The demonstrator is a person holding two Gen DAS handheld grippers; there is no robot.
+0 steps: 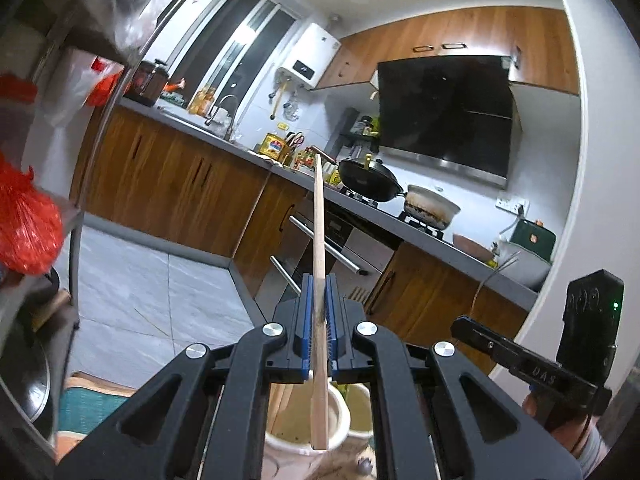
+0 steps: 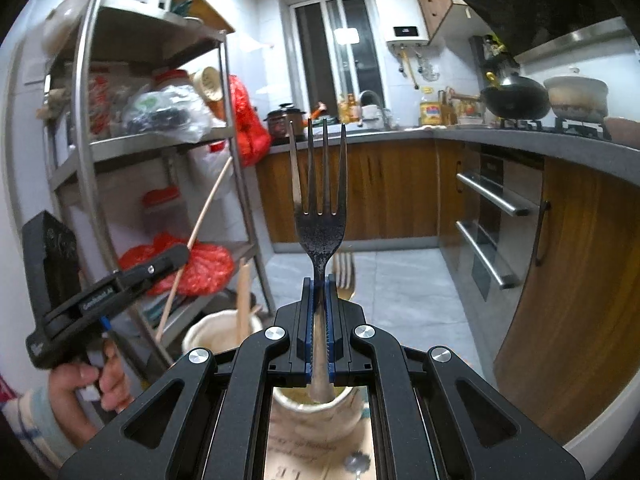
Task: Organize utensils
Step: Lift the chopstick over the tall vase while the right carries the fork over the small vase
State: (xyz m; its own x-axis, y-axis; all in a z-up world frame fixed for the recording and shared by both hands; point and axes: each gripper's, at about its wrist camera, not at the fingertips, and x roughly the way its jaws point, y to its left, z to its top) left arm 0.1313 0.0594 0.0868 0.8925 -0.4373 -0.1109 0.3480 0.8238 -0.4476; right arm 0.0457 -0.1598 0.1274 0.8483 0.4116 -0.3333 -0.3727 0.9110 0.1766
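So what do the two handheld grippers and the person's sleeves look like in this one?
Both grippers are matte black plastic with silver round bolts on the linkage arms and blue ridged pads lining the fingers. The left gripper has a pistol-style handle with white lettering on its side and a boxy black block on top. The right gripper carries a block with a small green light. The left sleeve is pale with light blue stripes.

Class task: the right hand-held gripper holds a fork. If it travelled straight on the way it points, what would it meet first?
Nothing near: past the right hand-held gripper and its fork lies open floor, then probably the wooden base cabinets below the counter; depth is uncertain.
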